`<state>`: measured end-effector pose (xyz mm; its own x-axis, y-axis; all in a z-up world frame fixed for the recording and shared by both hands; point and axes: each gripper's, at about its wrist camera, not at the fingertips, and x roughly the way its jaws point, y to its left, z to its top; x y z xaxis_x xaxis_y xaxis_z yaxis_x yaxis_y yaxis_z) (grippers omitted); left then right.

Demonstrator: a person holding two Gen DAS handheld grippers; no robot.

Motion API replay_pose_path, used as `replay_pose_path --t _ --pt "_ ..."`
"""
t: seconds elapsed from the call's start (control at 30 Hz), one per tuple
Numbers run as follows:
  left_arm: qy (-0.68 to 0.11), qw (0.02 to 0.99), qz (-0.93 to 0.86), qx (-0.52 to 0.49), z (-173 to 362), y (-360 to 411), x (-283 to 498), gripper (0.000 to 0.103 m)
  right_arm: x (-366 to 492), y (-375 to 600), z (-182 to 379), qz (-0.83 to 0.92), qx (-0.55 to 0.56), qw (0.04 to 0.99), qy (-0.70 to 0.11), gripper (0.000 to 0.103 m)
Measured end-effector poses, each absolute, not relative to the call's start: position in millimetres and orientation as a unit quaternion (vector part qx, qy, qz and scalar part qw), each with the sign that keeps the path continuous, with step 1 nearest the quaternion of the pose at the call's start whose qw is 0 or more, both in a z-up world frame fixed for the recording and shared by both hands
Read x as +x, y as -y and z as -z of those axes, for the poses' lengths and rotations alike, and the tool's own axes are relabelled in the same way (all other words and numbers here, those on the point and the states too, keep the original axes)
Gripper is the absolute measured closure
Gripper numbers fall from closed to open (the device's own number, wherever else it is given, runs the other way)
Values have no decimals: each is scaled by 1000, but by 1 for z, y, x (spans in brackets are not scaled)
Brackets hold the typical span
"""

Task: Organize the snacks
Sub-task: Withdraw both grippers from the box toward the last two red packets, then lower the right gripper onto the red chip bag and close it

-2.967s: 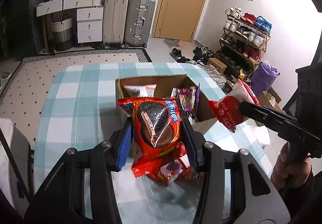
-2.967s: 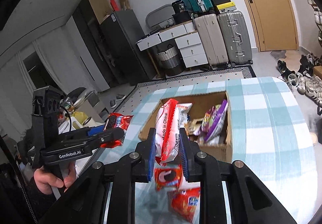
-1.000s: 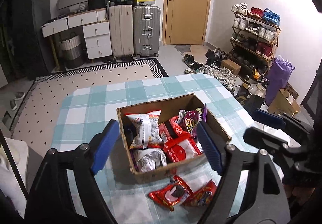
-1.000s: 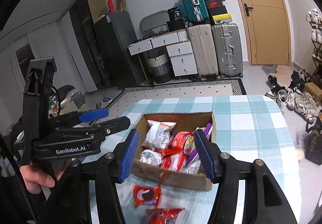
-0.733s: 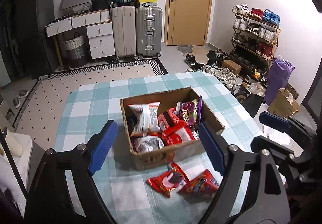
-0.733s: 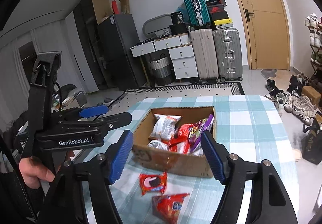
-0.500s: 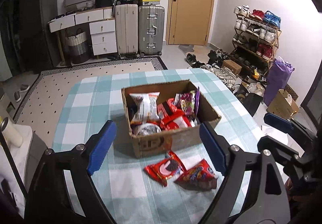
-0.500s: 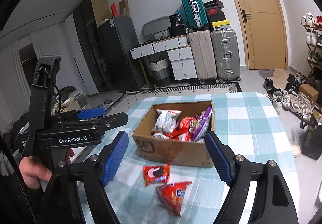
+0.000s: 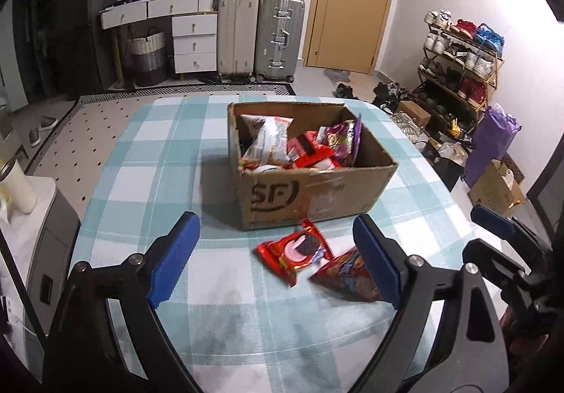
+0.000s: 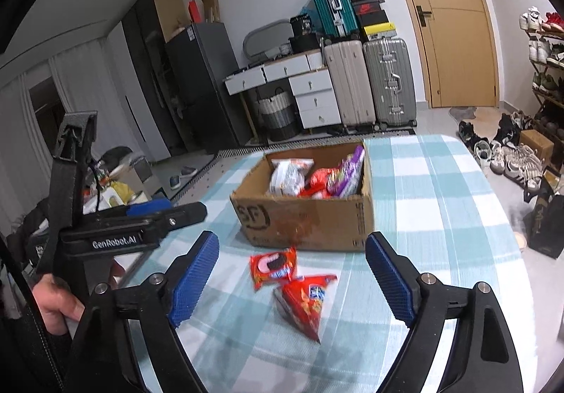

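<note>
On the counter: a checked blue-and-white cloth covers the counter (image 9: 148,160), with a cardboard box and two loose packets on it.
Box: the cardboard box (image 9: 310,192) stands toward the far side of the counter, open at the top and printed with dark letters on its near wall.
Box contents: a white snack bag (image 9: 268,142), a purple snack bag (image 9: 343,140) and red packets lie packed together inside, some leaning on the walls.
Cookie packet: the red cookie packet (image 9: 296,252) lies flat on the cloth just near of the box, close to its near wall.
Chip bag: the red chip bag (image 9: 349,274) lies right of and nearer than the cookie packet, touching or just beside it.
Left gripper: the left gripper (image 9: 278,259) hangs above the near part of the counter, its blue fingers (image 9: 174,257) spreading wider, nothing grasped; both loose packets show between them, lower down on the cloth.
Right gripper: the right gripper (image 10: 292,282) likewise has its fingers (image 10: 389,282) spreading wider and empty, above the two packets.
Hand: a hand (image 10: 58,301) grips the left gripper's handle at the left edge of the right wrist view.
</note>
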<state>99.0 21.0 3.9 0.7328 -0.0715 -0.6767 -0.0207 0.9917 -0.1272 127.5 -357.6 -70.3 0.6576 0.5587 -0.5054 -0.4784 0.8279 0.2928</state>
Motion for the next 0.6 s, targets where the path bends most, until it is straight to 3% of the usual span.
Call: replay_pose_path --t 0.2,0.6 --pt "-379 922 6 -78 22 -30 98 6 127 355 98 -284 65 900 -324 16" --pt "-396 914 23 -87 71 -36 105 1 151 340 149 -283 66 880 -375 16"
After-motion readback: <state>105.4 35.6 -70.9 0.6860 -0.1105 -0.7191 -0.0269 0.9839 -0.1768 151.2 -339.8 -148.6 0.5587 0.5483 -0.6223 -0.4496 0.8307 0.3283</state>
